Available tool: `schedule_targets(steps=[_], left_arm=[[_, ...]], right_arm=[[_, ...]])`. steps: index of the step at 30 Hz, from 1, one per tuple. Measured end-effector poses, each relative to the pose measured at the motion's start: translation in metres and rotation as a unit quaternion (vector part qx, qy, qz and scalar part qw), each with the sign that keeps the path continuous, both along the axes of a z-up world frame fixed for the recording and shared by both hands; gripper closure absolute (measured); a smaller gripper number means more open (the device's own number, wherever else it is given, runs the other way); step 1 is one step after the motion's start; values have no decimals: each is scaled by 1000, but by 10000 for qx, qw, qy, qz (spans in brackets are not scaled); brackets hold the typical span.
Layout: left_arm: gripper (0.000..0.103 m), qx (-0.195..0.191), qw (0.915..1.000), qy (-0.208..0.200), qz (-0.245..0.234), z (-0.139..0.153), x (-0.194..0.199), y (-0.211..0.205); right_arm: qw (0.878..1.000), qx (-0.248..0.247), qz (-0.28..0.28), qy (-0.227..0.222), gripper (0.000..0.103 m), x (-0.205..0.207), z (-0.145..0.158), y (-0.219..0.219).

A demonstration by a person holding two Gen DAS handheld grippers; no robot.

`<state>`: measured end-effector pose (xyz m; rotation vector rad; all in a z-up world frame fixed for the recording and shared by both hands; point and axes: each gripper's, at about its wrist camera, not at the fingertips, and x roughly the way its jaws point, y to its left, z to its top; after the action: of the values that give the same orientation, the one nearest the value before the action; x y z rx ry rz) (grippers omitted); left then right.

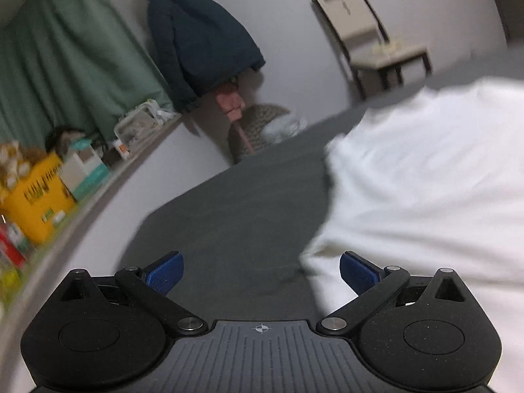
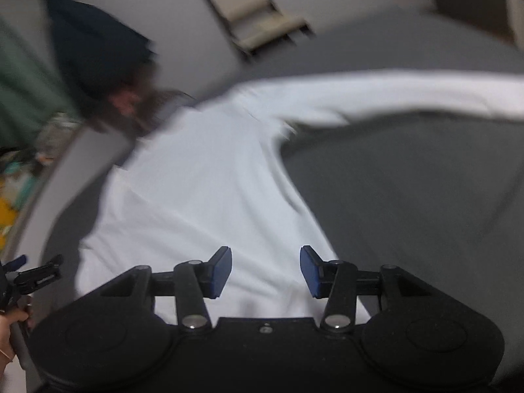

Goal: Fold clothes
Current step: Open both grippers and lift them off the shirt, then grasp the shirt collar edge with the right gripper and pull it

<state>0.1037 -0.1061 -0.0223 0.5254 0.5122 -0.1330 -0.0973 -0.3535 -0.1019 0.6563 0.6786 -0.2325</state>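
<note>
— Two grippers, what do they hold?
— Nothing. On the left, the left gripper [image 1: 261, 273] stands wide open over the grey bed [image 1: 229, 216], beside the white shirt [image 1: 425, 177]. The right gripper [image 2: 266, 270] is open too, empty, above the shirt's body.
— And the shirt?
— Spread on the bed, one sleeve [image 2: 409, 93] stretched right.

Your white long-sleeved cotton top [image 2: 203, 190] lies spread out flat on the dark grey bed surface [image 2: 409, 196]. Its body runs away from you toward the far left, and one long sleeve [image 2: 393, 91] stretches straight out to the right. In the left wrist view its near edge [image 1: 425, 180] looks slightly rumpled, though blur hides detail.
</note>
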Motion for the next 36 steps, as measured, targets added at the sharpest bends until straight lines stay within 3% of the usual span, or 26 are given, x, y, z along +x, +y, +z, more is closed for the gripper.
schedule_targets(steps=[2,4,7,10,14,16,20,26,31,33,34,36], left_arm=[[1,-391,9990,193,108,6,-19,-7],[1,-785,9959,387,219,12,-37,-13],[1,-1659,9816,767,545,7,-50,-12],[1,-1993,9759,825,339,-1,-51,-11],[1,-2315,9718,345,292,-17,-39,-2],[1,-2502,9676,159,288,-25,-32,4],[1,-2846,9576,195,390,-44,-6,8],[1,-2823,9592,112,88,-59,13,-6],[1,-3022,9532,-59,-56,-56,14,-3],[1,-3231,9463,0,-96,-60,16,0],[1,-3331,9428,31,-116,-61,16,1],[1,-3324,9430,110,-126,-67,18,-1]], right_arm=[[9986,46,421,-325,57,9,8,5],[9936,426,924,-484,57,33,14,7],[9819,354,1689,-783,57,83,31,20],[9673,-13,2347,-961,57,150,41,35],[9547,116,2882,-734,58,235,38,51],[9558,149,2870,-621,59,273,35,58],[9633,276,2649,-342,60,344,23,70],[9660,-252,2567,150,63,409,0,90],[9596,-637,2710,416,63,447,-18,104],[9574,-685,2763,482,71,459,-26,107],[9570,-595,2795,493,80,463,-30,107],[9560,-449,2862,464,91,470,-34,109]])
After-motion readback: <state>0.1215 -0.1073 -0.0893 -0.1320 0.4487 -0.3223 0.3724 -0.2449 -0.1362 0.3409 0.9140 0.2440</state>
